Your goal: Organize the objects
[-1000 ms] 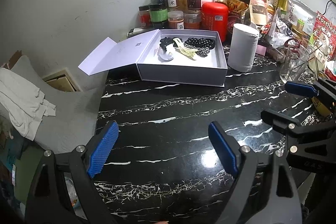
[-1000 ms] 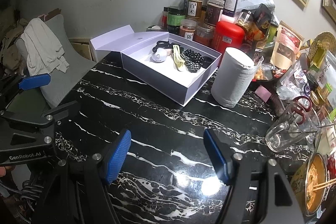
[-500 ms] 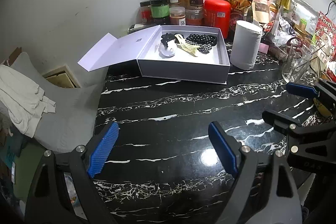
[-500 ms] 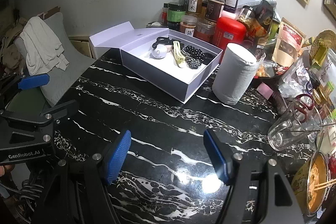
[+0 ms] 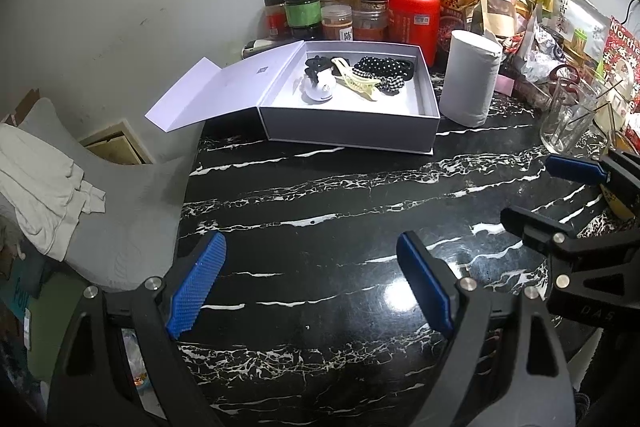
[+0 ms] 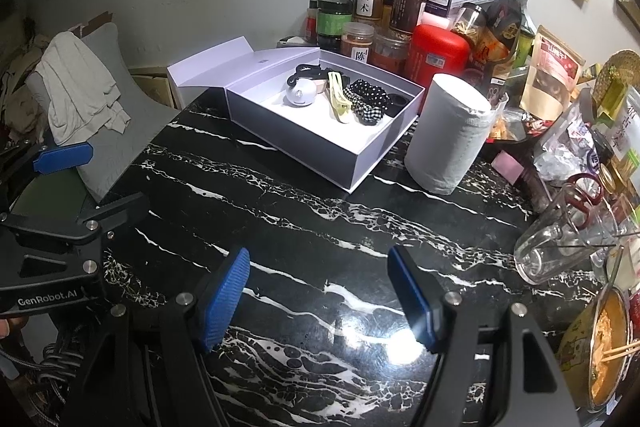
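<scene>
An open lavender box (image 5: 348, 131) (image 6: 288, 143) sits at the back of the black marble table (image 5: 320, 195), its lid folded out to the left. In it lie a white round case (image 5: 320, 89), a yellow hair clip (image 5: 356, 79), a black clip (image 5: 316, 63) and black dotted scrunchies (image 5: 380, 67). My left gripper (image 5: 310, 247) hangs open over bare table, well short of the box. My right gripper (image 6: 318, 259) is open too, with nothing between its blue pads (image 6: 224, 299). Each gripper shows at the edge of the other's view.
A white paper roll (image 5: 472, 79) stands right of the box. A red canister (image 5: 412, 19) and several jars line the wall behind. A tilted glass (image 6: 560, 235), a noodle bowl (image 6: 604, 339) and snack bags crowd the right. A cushion with white cloth (image 5: 44, 187) lies left.
</scene>
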Action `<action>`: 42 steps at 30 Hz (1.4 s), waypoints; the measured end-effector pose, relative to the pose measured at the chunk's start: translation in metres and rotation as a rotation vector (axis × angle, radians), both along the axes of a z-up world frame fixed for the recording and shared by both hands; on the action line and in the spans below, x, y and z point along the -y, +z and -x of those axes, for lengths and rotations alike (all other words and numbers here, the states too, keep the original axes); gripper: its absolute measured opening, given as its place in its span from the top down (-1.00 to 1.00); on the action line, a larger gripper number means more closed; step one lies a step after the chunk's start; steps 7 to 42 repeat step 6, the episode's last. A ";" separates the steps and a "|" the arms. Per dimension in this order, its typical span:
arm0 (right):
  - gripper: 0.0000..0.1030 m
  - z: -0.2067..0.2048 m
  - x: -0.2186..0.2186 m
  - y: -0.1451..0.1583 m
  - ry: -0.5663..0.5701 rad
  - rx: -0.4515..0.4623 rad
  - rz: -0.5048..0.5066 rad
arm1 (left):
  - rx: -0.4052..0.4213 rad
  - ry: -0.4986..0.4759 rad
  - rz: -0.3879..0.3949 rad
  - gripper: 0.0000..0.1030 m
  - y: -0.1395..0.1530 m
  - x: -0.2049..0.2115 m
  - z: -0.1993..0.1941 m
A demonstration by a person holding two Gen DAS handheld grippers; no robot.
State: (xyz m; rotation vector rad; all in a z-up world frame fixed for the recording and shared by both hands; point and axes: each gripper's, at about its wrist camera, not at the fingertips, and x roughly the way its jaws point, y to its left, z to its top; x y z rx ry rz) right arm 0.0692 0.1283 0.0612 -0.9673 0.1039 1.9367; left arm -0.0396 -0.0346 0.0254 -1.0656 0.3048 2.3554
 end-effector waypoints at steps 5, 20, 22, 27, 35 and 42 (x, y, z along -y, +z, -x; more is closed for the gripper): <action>-0.41 -0.002 -0.004 -0.003 -0.004 -0.003 0.012 | 0.001 -0.007 -0.001 -0.69 -0.001 -0.004 -0.001; -0.41 -0.003 -0.005 -0.003 -0.005 -0.003 0.015 | 0.001 -0.011 -0.004 -0.69 -0.001 -0.005 -0.002; -0.41 -0.003 -0.005 -0.003 -0.005 -0.003 0.015 | 0.001 -0.011 -0.004 -0.69 -0.001 -0.005 -0.002; -0.41 -0.003 -0.005 -0.003 -0.005 -0.003 0.015 | 0.001 -0.011 -0.004 -0.69 -0.001 -0.005 -0.002; -0.41 -0.003 -0.005 -0.003 -0.005 -0.003 0.015 | 0.001 -0.011 -0.004 -0.69 -0.001 -0.005 -0.002; -0.41 -0.003 -0.005 -0.003 -0.005 -0.003 0.015 | 0.001 -0.011 -0.004 -0.69 -0.001 -0.005 -0.002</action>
